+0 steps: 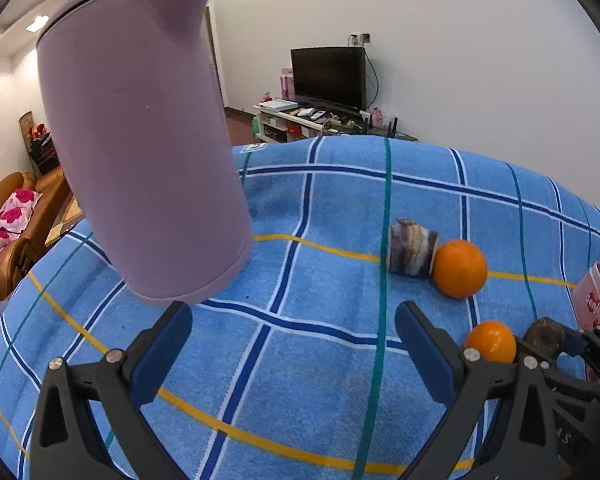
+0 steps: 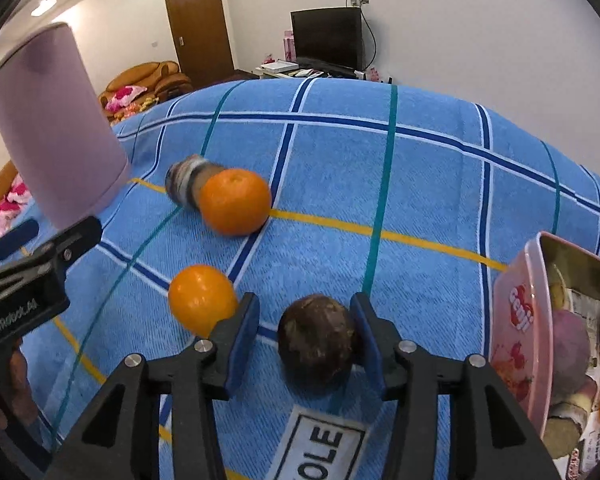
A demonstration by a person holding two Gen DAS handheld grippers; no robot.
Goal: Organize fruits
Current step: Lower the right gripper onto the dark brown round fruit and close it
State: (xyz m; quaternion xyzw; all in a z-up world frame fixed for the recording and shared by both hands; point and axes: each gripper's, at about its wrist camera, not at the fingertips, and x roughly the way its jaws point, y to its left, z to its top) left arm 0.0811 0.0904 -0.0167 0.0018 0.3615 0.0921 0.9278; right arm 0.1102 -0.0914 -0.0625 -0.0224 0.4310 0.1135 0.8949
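Note:
A dark brown round fruit (image 2: 318,340) lies on the blue checked cloth between my right gripper's (image 2: 306,332) open fingers; the right pad touches it, the left pad stands apart. It also shows in the left wrist view (image 1: 544,336). A small orange (image 2: 202,304) (image 1: 491,341) lies just left of it. A bigger orange (image 2: 235,202) (image 1: 460,268) rests against a striped cup (image 2: 186,184) (image 1: 412,254) lying on its side. My left gripper (image 1: 292,344) is open and empty over the cloth, just in front of a purple kettle (image 1: 140,140).
A pink Genji tin (image 2: 520,332) (image 1: 596,300) holding several fruits sits at the right. The purple kettle (image 2: 56,128) stands at the left. The table's far edge curves away toward a TV stand (image 1: 300,116) and a sofa (image 1: 4,240).

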